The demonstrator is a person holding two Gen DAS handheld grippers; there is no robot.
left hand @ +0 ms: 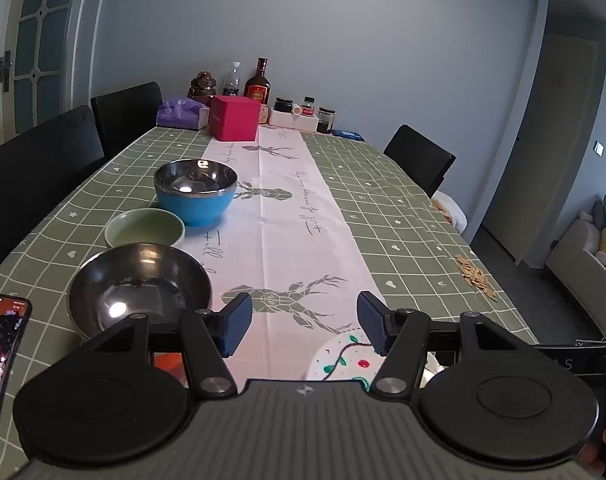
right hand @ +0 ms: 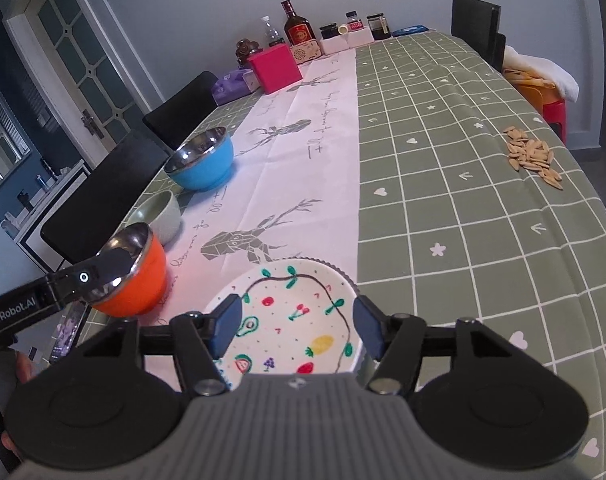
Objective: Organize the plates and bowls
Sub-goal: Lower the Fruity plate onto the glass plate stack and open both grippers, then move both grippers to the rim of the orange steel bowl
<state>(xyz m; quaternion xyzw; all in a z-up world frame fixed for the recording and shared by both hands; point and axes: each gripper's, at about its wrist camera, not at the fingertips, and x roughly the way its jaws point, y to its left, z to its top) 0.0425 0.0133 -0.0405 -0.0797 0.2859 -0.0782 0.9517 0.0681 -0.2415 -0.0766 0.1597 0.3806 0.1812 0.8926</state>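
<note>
Home dining room: clothed table (left hand: 383, 184), chairs (left hand: 127, 114), sofa (left hand: 583, 264), bottles (left hand: 257, 82).

Ahead of the tongs, a green checked tablecloth (right hand: 443, 184) carries a white runner (right hand: 303, 152) printed with grey deer. The white plate (right hand: 295, 320) shows painted fruit; bowls are blue (right hand: 203, 164), pale green (right hand: 159, 212), orange (right hand: 135, 276).

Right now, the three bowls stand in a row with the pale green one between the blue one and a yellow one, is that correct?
Nearly: the near bowl is orange, not yellow, as the right wrist view shows. The pale green bowl does stand between it and the blue bowl.
</note>
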